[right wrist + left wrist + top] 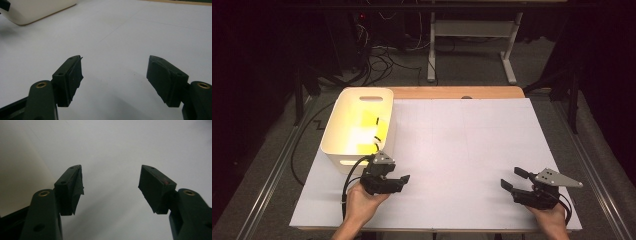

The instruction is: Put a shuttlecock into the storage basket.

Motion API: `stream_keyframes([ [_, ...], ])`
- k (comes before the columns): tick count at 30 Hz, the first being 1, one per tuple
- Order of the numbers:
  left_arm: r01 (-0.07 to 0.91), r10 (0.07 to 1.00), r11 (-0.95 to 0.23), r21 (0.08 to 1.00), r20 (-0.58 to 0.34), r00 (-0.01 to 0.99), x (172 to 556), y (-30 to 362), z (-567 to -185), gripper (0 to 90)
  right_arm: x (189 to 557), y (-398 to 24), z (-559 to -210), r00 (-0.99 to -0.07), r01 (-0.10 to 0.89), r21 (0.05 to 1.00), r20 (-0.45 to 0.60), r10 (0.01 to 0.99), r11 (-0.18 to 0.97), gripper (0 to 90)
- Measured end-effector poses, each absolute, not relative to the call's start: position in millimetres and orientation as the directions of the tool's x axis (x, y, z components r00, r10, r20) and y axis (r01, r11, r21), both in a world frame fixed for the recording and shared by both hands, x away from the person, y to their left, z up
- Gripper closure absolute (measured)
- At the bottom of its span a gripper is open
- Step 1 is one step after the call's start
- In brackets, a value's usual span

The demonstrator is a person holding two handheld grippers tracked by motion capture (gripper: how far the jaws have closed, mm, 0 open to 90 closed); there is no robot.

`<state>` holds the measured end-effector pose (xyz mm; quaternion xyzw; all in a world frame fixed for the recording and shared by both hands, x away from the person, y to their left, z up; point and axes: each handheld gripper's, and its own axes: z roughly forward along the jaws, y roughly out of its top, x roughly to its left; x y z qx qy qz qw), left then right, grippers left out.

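White tabletop [462, 145], dark room. Cream bin [343, 131] with yellow packets [368, 125] at left edge. Left tool [398, 181] and right tool [513, 178] gape wide, empty. Likely between steps; next move, reach into bin.

White bin [343, 131] at table's left edge, upright, yellow pieces [371, 125] inside

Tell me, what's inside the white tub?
Yellow pieces lie inside the white tub, at least one with a black bit. The near wall hides whatever sits low behind it.
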<state>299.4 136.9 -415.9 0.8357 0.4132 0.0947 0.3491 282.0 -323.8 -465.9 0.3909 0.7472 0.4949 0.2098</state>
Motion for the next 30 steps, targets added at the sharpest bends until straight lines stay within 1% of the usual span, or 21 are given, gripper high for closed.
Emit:
stream_keyframes([
  [16,0.632,0.793,-0.357,0.688,-0.135,0.594,289.1,161.2,-420.8,35.7,281.3,-324.2,-465.7,-0.605,0.374,0.905,0.072,0.793,0.203,29.0],
  [30,0.623,0.810,-0.321,0.713,-0.134,0.571,277.8,177.0,-423.9,36.7,280.4,-324.4,-465.2,-0.608,0.371,0.906,0.069,0.791,0.206,29.0],
])
